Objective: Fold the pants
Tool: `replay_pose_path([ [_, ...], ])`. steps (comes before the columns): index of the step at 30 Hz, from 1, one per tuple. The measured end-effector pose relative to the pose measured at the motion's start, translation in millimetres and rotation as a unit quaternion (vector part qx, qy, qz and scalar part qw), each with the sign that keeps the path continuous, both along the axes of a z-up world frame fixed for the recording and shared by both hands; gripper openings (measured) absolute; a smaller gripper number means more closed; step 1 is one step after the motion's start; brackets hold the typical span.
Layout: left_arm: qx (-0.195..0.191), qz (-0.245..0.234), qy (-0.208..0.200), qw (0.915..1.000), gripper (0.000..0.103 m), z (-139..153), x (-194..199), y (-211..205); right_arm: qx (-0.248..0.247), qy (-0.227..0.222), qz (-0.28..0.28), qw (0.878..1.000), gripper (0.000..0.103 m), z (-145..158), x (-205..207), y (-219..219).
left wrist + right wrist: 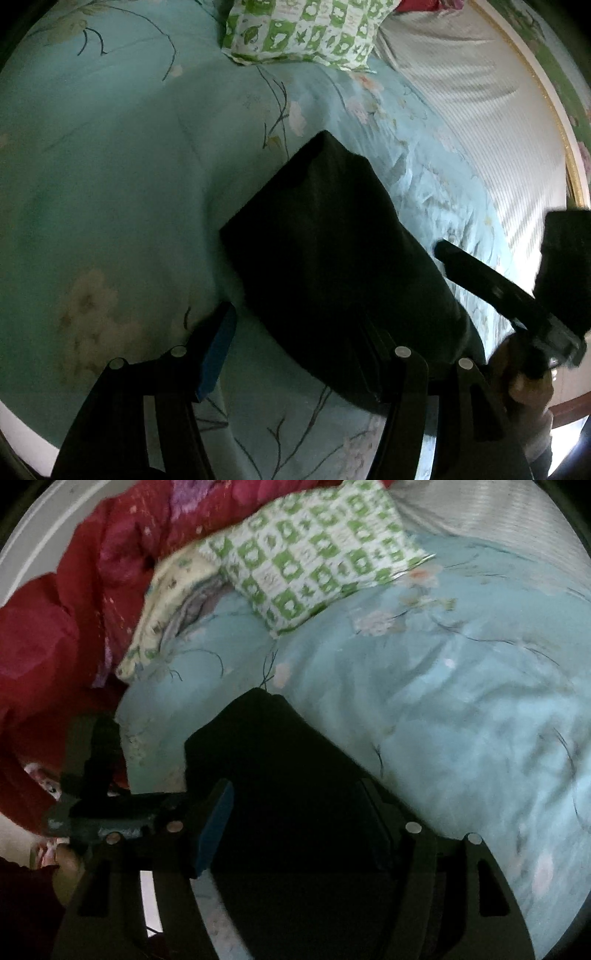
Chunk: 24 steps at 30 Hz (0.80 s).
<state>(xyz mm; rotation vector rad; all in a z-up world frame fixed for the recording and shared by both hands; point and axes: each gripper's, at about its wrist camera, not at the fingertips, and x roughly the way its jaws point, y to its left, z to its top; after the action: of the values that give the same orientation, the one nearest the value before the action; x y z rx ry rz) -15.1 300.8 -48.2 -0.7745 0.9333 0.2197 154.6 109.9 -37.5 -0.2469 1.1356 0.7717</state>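
On a bed's pale blue floral quilt [110, 166], dark pants [325, 240] lie folded into a compact slab below a green-checked pillow [303, 33]. Left tongs [295, 332] and right tongs [295, 812] hover spread, pinching nothing. Soft, limp cloth likely sags; near-edge corners look the surest hold.

The bed [110, 166] lies bare around the folded pants [325, 236]; a green checked pillow [306, 29] and red quilt [55, 627] crowd its far edge.
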Motion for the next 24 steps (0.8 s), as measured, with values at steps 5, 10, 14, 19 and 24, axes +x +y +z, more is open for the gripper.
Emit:
replay_pose_path([
  [5, 0.005, 0.001, -0.009, 0.9999, 0.063, -3.1, 1.3, -0.4, -0.019, 0.025, 0.034, 0.999, 0.069, -22.7, 31.2, 25.1],
  [10, 0.02, 0.006, -0.006, 0.9998, 0.06, -2.8, 4.8, -3.8, -0.024, 0.066, 0.049, 0.996, 0.069, -48.2, 50.4, 41.4],
  [14, 0.032, 0.017, -0.001, 0.9993, 0.043, -0.7, 8.9, -1.8, -0.028, 0.061, 0.068, 0.995, 0.043, -52.0, 47.0, 53.0],
  [19, 0.048, 0.0, -0.007, 0.9988, 0.02, 6.3, 13.1, -3.6, -0.032, 0.036, 0.083, 0.995, 0.028, -38.1, 36.4, 56.3],
  [24, 0.067, -0.018, -0.036, 0.997, 0.017, 35.2, 7.9, -17.1, -0.001, 0.021, 0.078, 0.997, 0.024, -10.6, 27.1, 43.5],
])
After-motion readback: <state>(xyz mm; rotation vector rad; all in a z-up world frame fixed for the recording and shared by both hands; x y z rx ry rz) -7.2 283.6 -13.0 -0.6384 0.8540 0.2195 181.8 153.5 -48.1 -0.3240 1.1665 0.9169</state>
